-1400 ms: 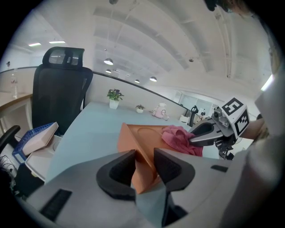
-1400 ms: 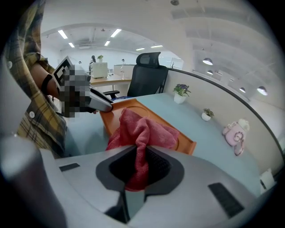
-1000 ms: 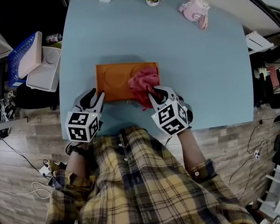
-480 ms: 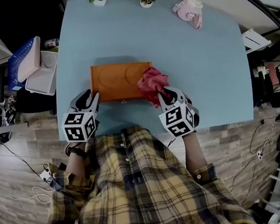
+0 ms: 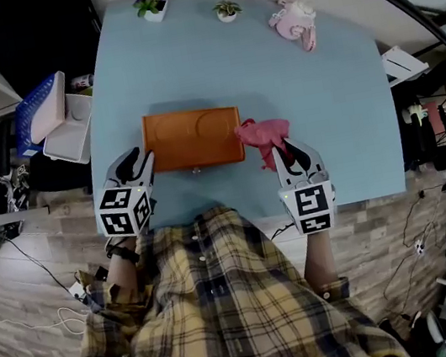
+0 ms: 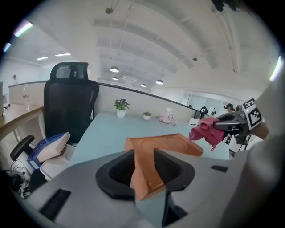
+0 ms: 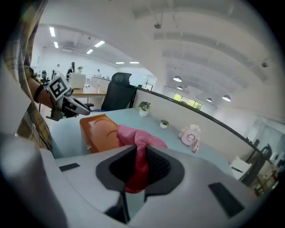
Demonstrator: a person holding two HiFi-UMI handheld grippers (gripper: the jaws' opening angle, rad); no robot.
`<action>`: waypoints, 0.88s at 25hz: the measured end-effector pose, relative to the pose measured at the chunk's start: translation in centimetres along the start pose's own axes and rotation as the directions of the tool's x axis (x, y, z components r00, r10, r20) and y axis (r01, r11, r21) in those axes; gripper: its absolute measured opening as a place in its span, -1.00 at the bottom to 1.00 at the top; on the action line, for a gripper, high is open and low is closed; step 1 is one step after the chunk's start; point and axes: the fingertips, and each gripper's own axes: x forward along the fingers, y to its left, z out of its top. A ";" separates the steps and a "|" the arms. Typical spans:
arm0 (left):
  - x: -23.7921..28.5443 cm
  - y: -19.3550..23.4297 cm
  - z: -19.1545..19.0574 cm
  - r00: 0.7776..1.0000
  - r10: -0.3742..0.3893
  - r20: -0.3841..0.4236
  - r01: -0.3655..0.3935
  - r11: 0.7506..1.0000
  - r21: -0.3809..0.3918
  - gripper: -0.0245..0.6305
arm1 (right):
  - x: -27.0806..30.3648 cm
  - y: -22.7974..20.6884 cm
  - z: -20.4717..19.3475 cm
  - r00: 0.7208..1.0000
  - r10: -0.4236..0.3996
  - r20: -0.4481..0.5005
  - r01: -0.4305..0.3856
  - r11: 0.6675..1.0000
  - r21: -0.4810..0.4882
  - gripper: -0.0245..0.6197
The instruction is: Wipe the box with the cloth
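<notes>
Head view: left gripper [image 5: 138, 161] clamps orange rectangular box [image 5: 190, 136]; right gripper [image 5: 288, 152] pinches crumpled pink cloth [image 5: 262, 133].

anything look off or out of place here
Nothing spilled or damaged. Only oddity: the pink cloth hangs bunched in the right gripper beside the orange box, not on it, while the left gripper grips the box's near left corner.

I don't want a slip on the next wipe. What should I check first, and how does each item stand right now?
1. Cloth clamped in right gripper: ok.
2. Left gripper closed on the near left corner of the box: ok.
3. Cloth on the box top: not ok, it hangs by the right end.
4. Box top free of other things: ok.
5. Box flat on the table: cannot tell.
</notes>
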 end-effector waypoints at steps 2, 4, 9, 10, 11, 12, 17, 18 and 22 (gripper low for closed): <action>-0.6 -0.5 1.3 0.999 -0.006 0.035 0.006 1.000 0.017 -0.55 | -0.8 -0.8 1.1 0.999 -0.013 0.051 0.010 0.999 0.052 -0.74; -1.2 -1.0 2.7 0.997 -0.014 0.073 0.012 0.999 0.036 -0.56 | -1.4 -1.5 2.2 0.994 -0.024 0.104 0.013 0.994 0.104 -0.75; -3.0 -2.5 6.1 0.986 -0.054 0.160 0.044 0.997 0.063 -0.67 | -2.3 -2.4 5.1 0.970 -0.027 0.242 -0.035 0.968 0.249 -0.74; -3.3 -2.7 6.6 0.983 -0.058 0.174 0.047 0.997 0.069 -0.69 | -2.4 -2.5 5.6 0.962 -0.028 0.272 -0.051 0.959 0.279 -0.74; -3.7 -3.0 7.0 0.980 -0.060 0.188 0.046 0.996 0.078 -0.71 | -2.5 -2.5 6.1 0.954 -0.030 0.299 -0.066 0.950 0.306 -0.74; -4.2 -3.2 7.4 0.978 -0.062 0.200 0.045 0.995 0.086 -0.74 | -2.6 -2.6 6.5 0.946 -0.034 0.323 -0.079 0.940 0.331 -0.74; -6.3 -3.9 9.4 0.962 -0.046 0.267 0.017 0.994 0.111 -0.88 | -2.9 -2.4 8.3 0.916 -0.043 0.399 -0.122 0.918 0.377 -0.74; -6.7 -4.0 9.7 0.959 -0.043 0.279 0.011 0.993 0.114 -0.92 | -2.9 -2.2 8.6 0.912 -0.040 0.409 -0.126 0.920 0.371 -0.74; -7.6 -4.4 10.4 0.954 -0.045 0.297 0.009 0.992 0.122 -0.96 | -2.9 -1.4 9.6 0.902 -0.029 0.431 -0.128 0.935 0.332 -0.74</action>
